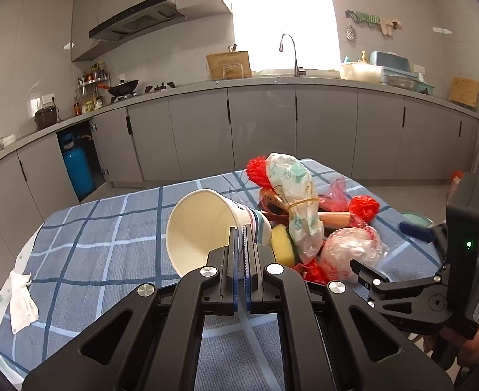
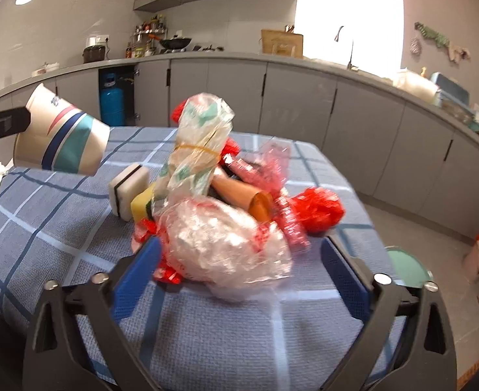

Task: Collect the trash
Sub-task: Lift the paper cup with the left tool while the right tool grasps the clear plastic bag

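My left gripper point(image 1: 242, 228) is shut on the rim of a white paper cup point(image 1: 203, 228) with teal, blue and red stripes, held tilted above the table; the cup also shows in the right wrist view point(image 2: 60, 137). My right gripper point(image 2: 239, 247) is open, its blue pads on either side of a crumpled clear plastic bag with red print point(image 2: 226, 247). Behind it lies a trash pile: a tied printed plastic bag point(image 2: 200, 143), a yellow sponge point(image 2: 141, 205), a white sponge point(image 2: 127, 192), a cardboard tube point(image 2: 242, 195) and red netting point(image 2: 321, 208).
The table wears a blue plaid cloth point(image 1: 109, 247). A crumpled white tissue point(image 1: 21, 299) lies at its left edge. A green round bin point(image 2: 405, 267) stands on the floor beyond the table's right edge. Grey kitchen cabinets and a blue gas cylinder point(image 1: 76, 169) stand behind.
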`<state>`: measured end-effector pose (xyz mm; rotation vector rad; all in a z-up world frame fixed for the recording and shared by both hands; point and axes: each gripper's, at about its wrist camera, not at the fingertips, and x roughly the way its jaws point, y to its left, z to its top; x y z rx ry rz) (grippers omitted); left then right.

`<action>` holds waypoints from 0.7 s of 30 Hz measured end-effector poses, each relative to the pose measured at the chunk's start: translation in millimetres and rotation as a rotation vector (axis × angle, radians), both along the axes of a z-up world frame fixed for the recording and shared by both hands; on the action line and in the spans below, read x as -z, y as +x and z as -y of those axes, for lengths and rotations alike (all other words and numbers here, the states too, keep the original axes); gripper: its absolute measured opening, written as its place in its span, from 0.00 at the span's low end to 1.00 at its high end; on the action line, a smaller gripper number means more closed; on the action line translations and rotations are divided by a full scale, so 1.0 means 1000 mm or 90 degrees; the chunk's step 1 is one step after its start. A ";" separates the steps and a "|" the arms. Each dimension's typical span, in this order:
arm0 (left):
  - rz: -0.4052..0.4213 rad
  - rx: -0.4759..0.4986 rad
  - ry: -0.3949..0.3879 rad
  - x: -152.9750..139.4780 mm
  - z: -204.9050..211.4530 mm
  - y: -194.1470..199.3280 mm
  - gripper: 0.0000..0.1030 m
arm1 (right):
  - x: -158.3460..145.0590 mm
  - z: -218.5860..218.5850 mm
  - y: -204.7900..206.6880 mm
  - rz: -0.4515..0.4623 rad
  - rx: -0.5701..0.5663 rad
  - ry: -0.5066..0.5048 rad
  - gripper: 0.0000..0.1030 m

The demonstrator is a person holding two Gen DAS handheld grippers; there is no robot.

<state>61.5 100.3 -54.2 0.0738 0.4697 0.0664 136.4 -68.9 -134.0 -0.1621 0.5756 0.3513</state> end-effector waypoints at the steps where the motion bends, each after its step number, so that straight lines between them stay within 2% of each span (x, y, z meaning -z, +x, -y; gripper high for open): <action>1: 0.000 -0.001 0.001 0.001 0.000 -0.001 0.04 | 0.003 0.001 0.002 -0.017 -0.013 0.017 0.38; 2: 0.000 -0.001 0.002 0.001 -0.001 0.000 0.04 | 0.003 0.002 0.001 -0.024 -0.016 0.027 0.30; 4: 0.002 0.002 0.004 -0.002 0.000 0.003 0.04 | -0.002 0.007 -0.005 -0.010 -0.018 0.041 0.20; 7: 0.010 0.012 0.008 -0.009 0.005 0.007 0.04 | -0.015 0.018 -0.010 0.013 -0.010 0.057 0.14; 14: 0.039 0.064 0.022 -0.029 0.039 0.021 0.04 | -0.043 0.060 -0.008 0.048 0.040 0.090 0.13; 21: 0.039 0.153 0.026 -0.037 0.097 0.054 0.04 | -0.049 0.119 0.009 0.056 0.123 0.101 0.13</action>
